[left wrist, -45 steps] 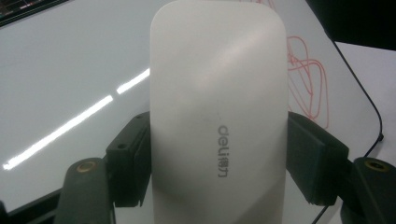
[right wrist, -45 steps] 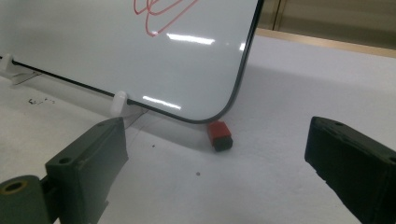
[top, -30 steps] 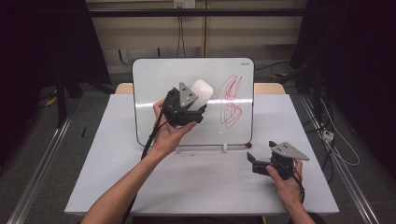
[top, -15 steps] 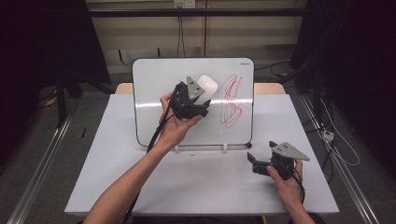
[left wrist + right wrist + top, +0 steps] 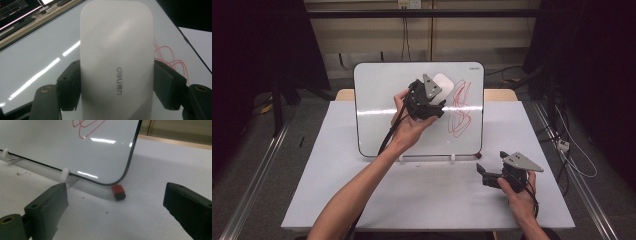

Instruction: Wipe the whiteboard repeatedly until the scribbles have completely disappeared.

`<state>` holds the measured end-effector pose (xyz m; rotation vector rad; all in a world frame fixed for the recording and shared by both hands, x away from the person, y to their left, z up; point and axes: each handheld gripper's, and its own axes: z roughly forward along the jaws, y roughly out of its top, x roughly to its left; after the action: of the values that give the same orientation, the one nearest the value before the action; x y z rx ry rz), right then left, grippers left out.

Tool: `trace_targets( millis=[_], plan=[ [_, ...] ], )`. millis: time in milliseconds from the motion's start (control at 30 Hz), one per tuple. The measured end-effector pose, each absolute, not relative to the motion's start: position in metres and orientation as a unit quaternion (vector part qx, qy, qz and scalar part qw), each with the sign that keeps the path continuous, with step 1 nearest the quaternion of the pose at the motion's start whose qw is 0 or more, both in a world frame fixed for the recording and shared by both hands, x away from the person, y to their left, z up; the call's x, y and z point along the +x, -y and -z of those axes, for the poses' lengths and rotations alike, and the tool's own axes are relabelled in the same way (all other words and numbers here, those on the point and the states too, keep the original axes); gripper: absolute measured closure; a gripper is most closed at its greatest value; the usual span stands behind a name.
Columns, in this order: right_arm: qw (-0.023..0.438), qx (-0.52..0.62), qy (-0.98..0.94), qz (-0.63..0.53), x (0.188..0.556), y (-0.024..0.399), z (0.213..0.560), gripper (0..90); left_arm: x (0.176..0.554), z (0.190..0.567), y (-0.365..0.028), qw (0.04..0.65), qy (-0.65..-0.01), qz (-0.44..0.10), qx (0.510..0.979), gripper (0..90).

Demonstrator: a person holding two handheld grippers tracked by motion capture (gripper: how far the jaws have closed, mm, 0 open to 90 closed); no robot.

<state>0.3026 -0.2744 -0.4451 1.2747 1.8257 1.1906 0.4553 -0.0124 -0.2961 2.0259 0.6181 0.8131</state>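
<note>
Matte white table; glossy whiteboard, red scribble. Left tool clamps smooth rounded white eraser; right tool gapes empty.

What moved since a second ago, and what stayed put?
The left hand-held gripper, shut on the white eraser, slid right across the whiteboard toward the red scribble, which is not wiped yet. The right hand-held gripper stayed low on the table, jaws open. The small red cap stayed too.

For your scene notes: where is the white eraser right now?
In the high view the white eraser is clamped in the left tongs against the whiteboard, just left of the red scribble.
</note>
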Motion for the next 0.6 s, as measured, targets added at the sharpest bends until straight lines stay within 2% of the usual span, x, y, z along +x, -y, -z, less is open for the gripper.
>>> trace_targets(
  millis=[600],
  plan=[
    [0.3,0.481,-0.69,-0.45,0.303,0.274,0.445,5.6,0.47,0.287,0.037,0.415,-0.246,-0.327,0.812,31.1]
  ],
)
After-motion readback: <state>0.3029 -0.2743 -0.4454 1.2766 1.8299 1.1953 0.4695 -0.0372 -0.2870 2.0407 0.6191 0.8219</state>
